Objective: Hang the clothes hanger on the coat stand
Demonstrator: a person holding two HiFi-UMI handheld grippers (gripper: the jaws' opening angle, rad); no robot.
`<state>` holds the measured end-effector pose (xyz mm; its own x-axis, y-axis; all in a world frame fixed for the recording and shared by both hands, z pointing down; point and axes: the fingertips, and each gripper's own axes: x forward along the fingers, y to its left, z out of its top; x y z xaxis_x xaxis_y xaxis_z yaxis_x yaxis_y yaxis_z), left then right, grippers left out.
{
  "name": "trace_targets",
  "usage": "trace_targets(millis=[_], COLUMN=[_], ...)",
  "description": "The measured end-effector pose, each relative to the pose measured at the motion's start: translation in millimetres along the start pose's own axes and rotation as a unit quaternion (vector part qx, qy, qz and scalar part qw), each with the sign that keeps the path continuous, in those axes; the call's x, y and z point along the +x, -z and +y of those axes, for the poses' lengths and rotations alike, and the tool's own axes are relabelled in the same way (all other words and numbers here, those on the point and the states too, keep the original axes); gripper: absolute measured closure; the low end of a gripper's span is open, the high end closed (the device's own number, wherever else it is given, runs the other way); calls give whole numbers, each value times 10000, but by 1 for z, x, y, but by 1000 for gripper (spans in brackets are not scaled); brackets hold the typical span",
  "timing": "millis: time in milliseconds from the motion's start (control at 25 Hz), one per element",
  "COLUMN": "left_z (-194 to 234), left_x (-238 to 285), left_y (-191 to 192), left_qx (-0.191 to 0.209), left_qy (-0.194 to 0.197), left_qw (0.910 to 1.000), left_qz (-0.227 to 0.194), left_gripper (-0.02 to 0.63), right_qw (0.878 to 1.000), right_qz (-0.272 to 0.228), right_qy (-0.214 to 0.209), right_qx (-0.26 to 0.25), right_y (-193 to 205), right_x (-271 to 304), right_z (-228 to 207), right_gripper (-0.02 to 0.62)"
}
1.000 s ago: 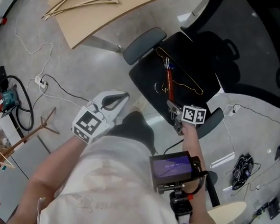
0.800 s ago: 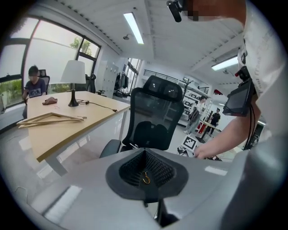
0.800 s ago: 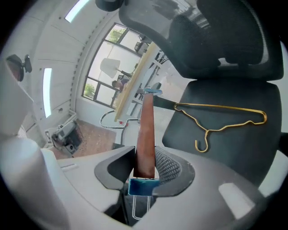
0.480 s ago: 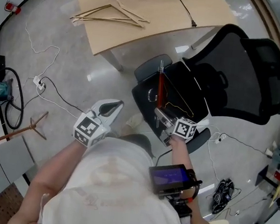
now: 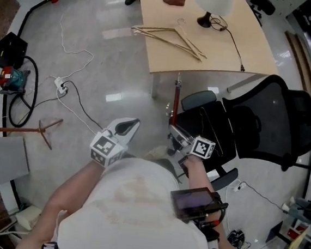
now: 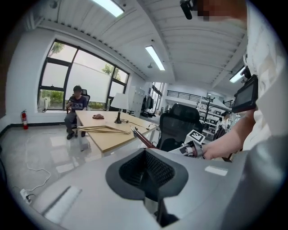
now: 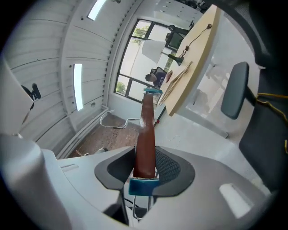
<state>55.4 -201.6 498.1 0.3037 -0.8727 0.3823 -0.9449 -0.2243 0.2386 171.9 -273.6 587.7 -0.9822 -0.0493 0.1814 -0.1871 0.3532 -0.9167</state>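
- The right gripper (image 5: 175, 134) has its jaws clamped on one end of the red-brown clothes hanger with teal end caps and a wire hook (image 7: 145, 130).
- The hanger is held aloft in front of the person. It appears to be clear of the black mesh office chair (image 5: 254, 125) on the right.
- The left gripper (image 5: 127, 126) has its jaws closed together with nothing between them, and it takes no part in the grip.
- The wooden coat stand (image 5: 21, 130) is at the far left of the floor, well apart from the hanger.
- Assessment: the pick-up is done. Carrying the hanger left to the stand and hooking it on are not yet done.
- Several pale wooden hangers (image 5: 169, 35) lie on the light wooden table (image 5: 222, 54) at the far side.
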Motion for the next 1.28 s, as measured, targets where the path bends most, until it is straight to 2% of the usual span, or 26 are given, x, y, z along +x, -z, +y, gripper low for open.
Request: trace_targets(millis=[280, 400, 480, 560, 600, 720, 840, 960, 1080, 1280], left_z=[57, 77, 84, 91, 97, 129, 148, 162, 173, 192], left_x=[-95, -133, -153, -170, -179, -221, -275, -314, -342, -374], left_y=[17, 31, 37, 40, 45, 59, 69, 78, 87, 96], left_qx=[-378, -576, -643, -685, -732, -858, -960, -1087, -1267, -1535], left_qy=[-868, -1212, -1360, -1481, -1601, -2160, -2567, -2895, -3316, -3890], left_qw=[9945, 9892, 9863, 9841, 9817, 9690, 9568, 9447, 9271, 9002], left_qz=[-439, -594, -672, -706, -721, -834, -974, -1090, -1204, -1214], left_gripper=[604, 604, 604, 604, 604, 604, 604, 604, 604, 604], right_qw=[9965, 9936, 9930, 9912, 9894, 9796, 9650, 9525, 9407, 9104], right_qz=[684, 1026, 1149, 1232, 1341, 1862, 2330, 2740, 3113, 3726], right_qy=[-441, -365, -255, -386, -454, -712, -1041, -1152, -1257, -1658], right_qx=[-213, -308, -77, 292, 321, -239, -607, -660, -478, -692], right_y=[44, 69, 84, 94, 97, 111, 147, 178, 204, 235], right_x=[86, 117, 127, 139, 149, 201, 246, 283, 315, 371], right_z=[63, 77, 82, 93, 97, 114, 147, 171, 190, 213], right_gripper=[445, 445, 445, 445, 445, 445, 445, 445, 445, 445])
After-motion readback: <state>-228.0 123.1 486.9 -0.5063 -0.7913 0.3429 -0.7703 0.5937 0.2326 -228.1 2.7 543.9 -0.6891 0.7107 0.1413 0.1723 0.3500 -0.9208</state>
